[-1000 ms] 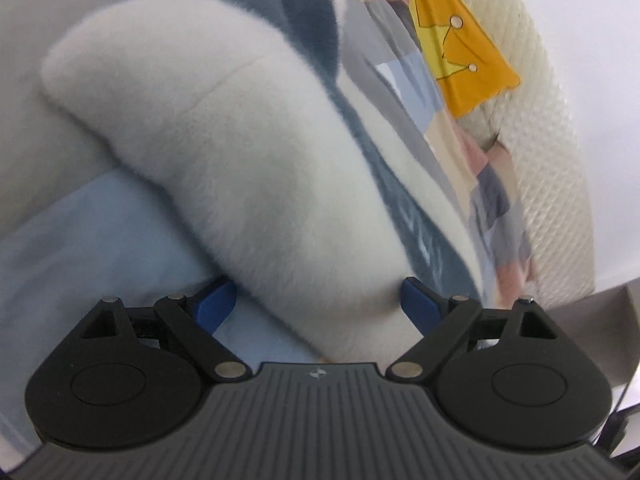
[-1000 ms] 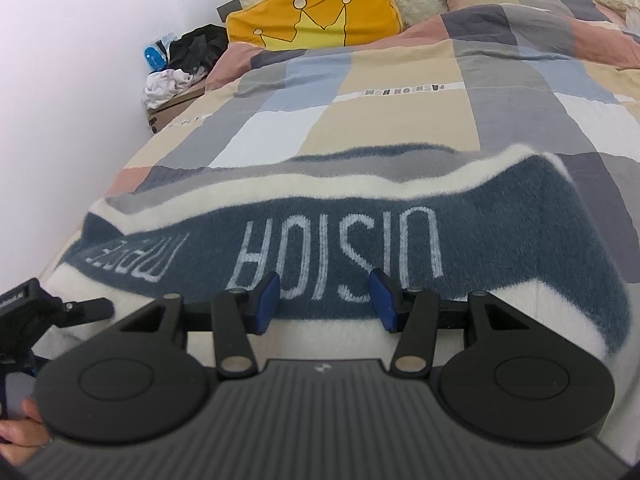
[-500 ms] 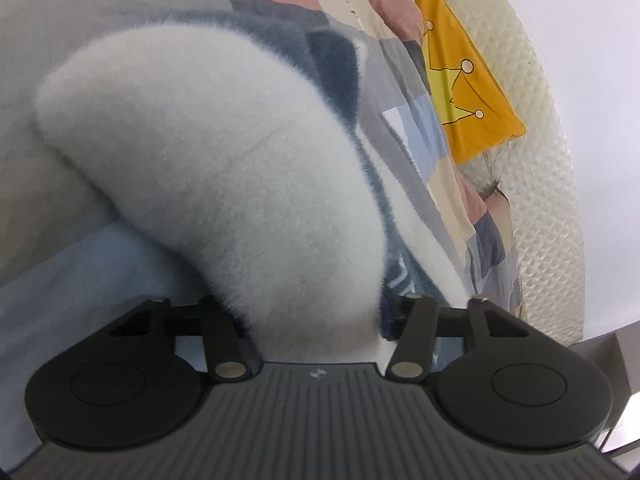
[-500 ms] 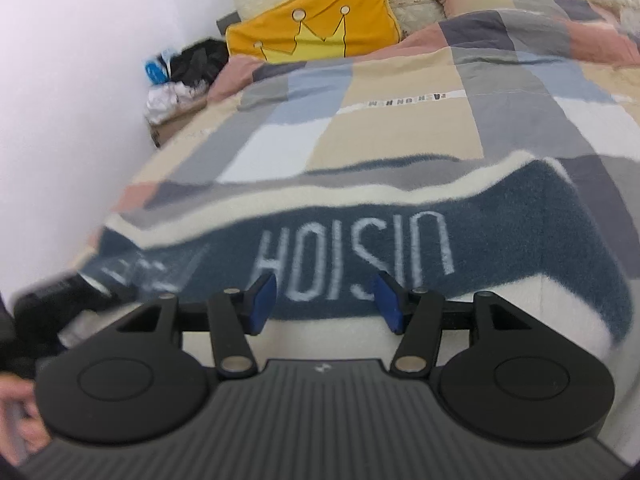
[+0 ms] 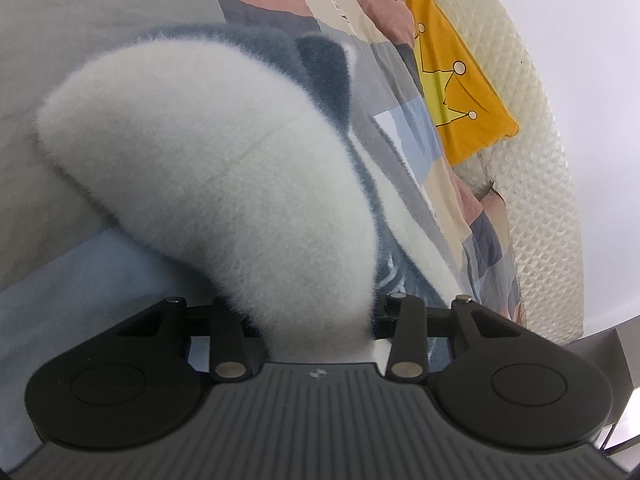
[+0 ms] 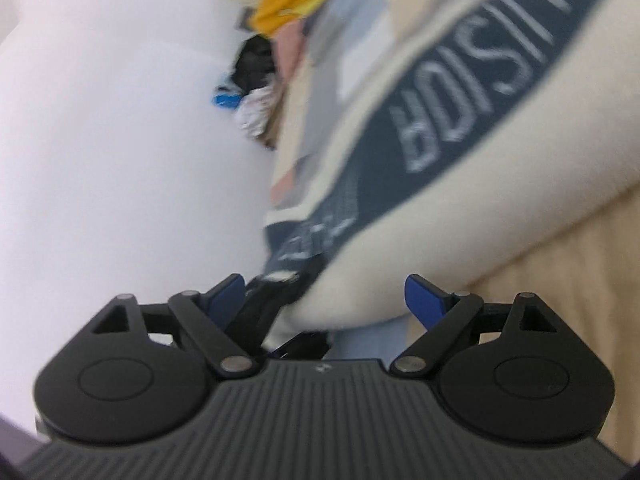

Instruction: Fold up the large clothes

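A fluffy white sweater sleeve (image 5: 208, 152) fills the left wrist view and runs down between the jaws of my left gripper (image 5: 316, 320). Those jaws are closing and pinch the fleece, which hides the blue pads. The sweater's body (image 6: 500, 208) lies on the bed, cream with a dark blue band (image 6: 400, 184) carrying white letters. In the blurred, tilted right wrist view my right gripper (image 6: 324, 296) is opening. Its blue pads (image 6: 424, 300) stand far apart, with the sweater's cream edge between them but not pressed. A blurred black part (image 6: 264, 308) sits by its left finger.
The sweater rests on a patchwork duvet (image 5: 404, 128). A yellow crown cushion (image 5: 460, 88) leans on a quilted cream headboard (image 5: 540, 200). A white wall (image 6: 120, 140) runs along the bed's side. A heap of dark and white things (image 6: 252, 92) sits by it.
The left jaws have closed in on the white sleeve, hiding their blue pads. The right gripper has rolled sharply, dropped close to the sweater's edge and spread its jaws wide.
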Demonstrator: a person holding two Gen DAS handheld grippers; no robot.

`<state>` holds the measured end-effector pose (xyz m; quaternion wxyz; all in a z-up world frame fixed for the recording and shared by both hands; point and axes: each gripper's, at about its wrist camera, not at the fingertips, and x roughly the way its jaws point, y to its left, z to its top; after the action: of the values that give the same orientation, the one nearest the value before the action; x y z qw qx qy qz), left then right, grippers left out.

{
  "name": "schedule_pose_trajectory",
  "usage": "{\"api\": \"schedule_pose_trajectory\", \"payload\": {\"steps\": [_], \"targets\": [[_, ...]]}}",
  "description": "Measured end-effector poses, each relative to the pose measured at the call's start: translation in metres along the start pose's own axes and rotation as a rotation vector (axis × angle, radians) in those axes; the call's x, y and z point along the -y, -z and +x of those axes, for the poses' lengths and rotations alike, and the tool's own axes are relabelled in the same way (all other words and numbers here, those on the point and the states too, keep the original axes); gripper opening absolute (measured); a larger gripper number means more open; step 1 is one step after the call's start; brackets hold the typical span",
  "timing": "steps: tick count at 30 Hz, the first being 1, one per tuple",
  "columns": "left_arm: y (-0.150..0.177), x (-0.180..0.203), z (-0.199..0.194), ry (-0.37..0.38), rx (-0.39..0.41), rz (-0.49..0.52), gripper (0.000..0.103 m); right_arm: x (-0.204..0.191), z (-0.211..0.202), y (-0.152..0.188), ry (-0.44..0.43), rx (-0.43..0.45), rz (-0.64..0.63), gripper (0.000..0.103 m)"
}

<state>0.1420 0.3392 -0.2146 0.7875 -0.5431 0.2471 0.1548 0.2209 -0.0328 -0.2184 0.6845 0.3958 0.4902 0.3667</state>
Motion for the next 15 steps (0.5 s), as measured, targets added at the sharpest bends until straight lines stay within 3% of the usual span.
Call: {"api": "schedule_pose_trajectory", "payload": {"steps": [8,15], "targets": [[0.0,-0.002,0.0,0.003,-0.001,-0.014,0.045,0.036,0.008,-0.013,-0.029,0.033,0.248,0.089],[-0.001,-0.005,-0.001,0.011,-0.004,-0.028,0.044,0.04,0.0,-0.013,-0.028,0.045,0.312,0.088]]}}
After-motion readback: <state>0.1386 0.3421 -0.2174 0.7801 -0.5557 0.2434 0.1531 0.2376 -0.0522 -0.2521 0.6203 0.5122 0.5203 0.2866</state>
